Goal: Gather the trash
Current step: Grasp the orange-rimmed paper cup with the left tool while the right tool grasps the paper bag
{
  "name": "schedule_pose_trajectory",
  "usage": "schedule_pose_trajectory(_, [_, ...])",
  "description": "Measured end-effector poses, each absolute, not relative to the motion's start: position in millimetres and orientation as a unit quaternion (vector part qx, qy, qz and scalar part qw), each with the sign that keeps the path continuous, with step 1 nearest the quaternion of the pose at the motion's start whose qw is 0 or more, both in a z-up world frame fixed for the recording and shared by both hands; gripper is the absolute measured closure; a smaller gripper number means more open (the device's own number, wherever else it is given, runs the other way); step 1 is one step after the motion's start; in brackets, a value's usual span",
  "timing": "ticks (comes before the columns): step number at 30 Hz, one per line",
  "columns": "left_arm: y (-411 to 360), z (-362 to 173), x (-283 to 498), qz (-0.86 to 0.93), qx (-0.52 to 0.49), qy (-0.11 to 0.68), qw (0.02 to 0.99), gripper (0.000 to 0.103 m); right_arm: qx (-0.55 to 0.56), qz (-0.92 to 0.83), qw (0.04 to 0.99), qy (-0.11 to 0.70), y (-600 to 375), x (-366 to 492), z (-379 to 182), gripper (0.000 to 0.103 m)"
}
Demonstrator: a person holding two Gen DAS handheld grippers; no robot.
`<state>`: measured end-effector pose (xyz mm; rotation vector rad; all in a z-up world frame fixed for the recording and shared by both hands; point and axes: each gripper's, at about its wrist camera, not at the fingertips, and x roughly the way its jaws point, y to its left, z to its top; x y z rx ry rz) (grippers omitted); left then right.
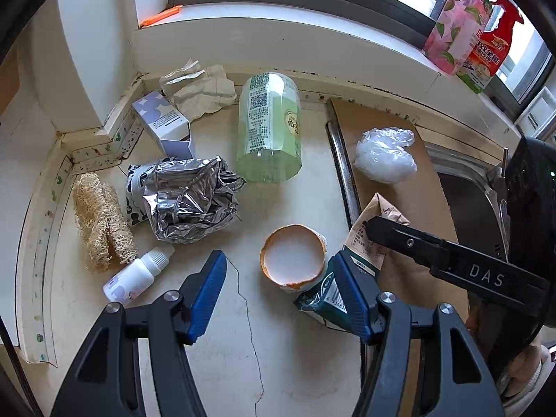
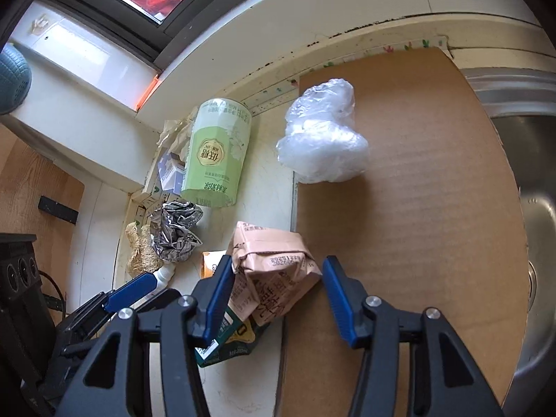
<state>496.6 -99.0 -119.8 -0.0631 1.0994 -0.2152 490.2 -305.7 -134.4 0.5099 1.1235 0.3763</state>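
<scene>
Trash lies on a pale counter. My left gripper [image 1: 281, 292] is open, its fingers on either side of an orange-rimmed paper cup [image 1: 293, 259]. My right gripper [image 2: 278, 293] is open around a crumpled brown carton [image 2: 274, 271], which also shows in the left wrist view [image 1: 377, 229]. A green carton [image 2: 229, 338] lies under it. Farther off lie a green plastic bottle label [image 1: 269, 128], crumpled foil [image 1: 189, 198], a white plastic bag [image 1: 385, 154] on cardboard [image 2: 417, 226], a small white bottle [image 1: 137, 274] and a purple-white box [image 1: 165, 123].
A loofah [image 1: 100, 220] lies at the left wall. Crumpled paper [image 1: 199, 87] sits in the back corner. A steel sink [image 2: 535, 243] is on the right. Cleaner bottles [image 1: 465, 31] stand on the window sill. The counter has a crack [image 1: 248, 316].
</scene>
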Motion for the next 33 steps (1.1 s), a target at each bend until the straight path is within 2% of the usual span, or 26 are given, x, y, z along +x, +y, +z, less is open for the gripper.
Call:
schedule_pose_trajectory(1, [-97.9, -120.0, 497.5, -0.104, -0.035, 0.521, 0.846, 0.04, 0.235, 0.18, 0.802, 0.519, -306.9, 489.1, -131.9, 0.063])
schedule_pose_trajectory(13, [-108.0, -122.2, 513.9, -0.133, -0.073, 0.526, 0.837, 0.04, 0.163, 0.188, 0.826, 0.506, -323.5, 466.9, -116.9, 0.066])
schedule_pose_trajectory(17, [-97.8, -123.5, 523.4, -0.12, -0.102, 0.531, 0.833, 0.04, 0.172, 0.191, 0.826, 0.502, -330.3, 465.4, -117.3, 0.067])
schedule_pose_trajectory(26, [-106.1, -133.8, 539.7, -0.114, -0.075, 0.545, 0.827, 0.04, 0.198, 0.18, 0.85, 0.454, -351.1, 468.7, -94.8, 0.067])
schedule_pose_trajectory(33, [-113.1, -153.8, 554.4, -0.098, -0.065, 0.564, 0.817, 0.04, 0.19, 0.173, 0.85, 0.461, -356.1, 467.6, -100.0, 0.067])
